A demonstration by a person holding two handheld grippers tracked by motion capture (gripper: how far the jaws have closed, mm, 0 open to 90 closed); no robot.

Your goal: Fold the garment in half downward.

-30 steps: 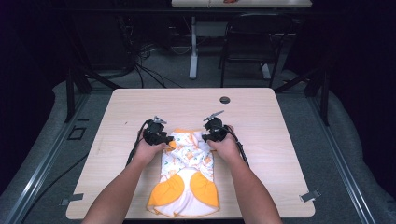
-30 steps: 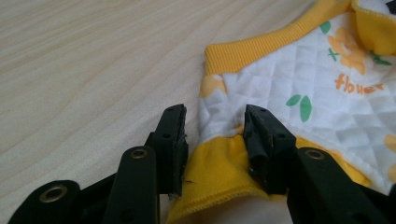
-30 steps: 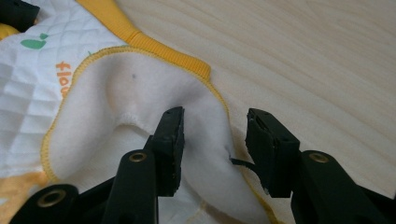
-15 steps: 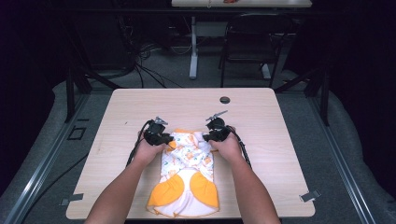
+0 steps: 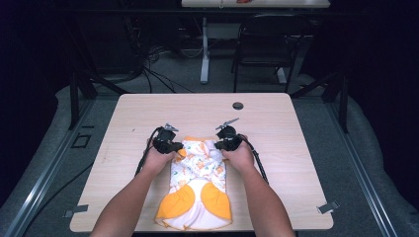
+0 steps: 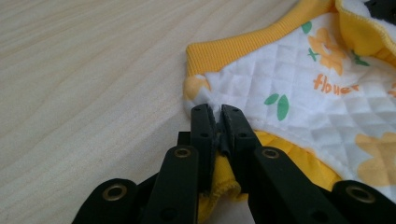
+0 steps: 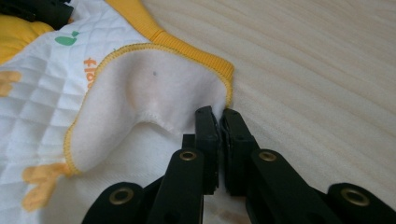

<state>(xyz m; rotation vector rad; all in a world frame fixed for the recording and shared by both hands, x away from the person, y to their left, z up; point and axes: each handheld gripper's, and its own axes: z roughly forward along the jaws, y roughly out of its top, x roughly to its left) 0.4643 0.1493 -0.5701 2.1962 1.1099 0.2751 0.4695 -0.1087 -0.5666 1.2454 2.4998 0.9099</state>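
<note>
Two grippers pinch the far end of a small quilted white-and-yellow garment that lies flat near the middle of the surface's near edge, its orange-patched end reaching that edge. At the garment's far-left corner, the left gripper has its fingers clamped together on the white quilted fabric just below the yellow ribbed band. At the far-right corner, the right gripper has its fingers closed on a turned-back flap showing the plain white lining, beside bare wood.

Quilted white-and-yellow floral baby garment flat on table
</note>
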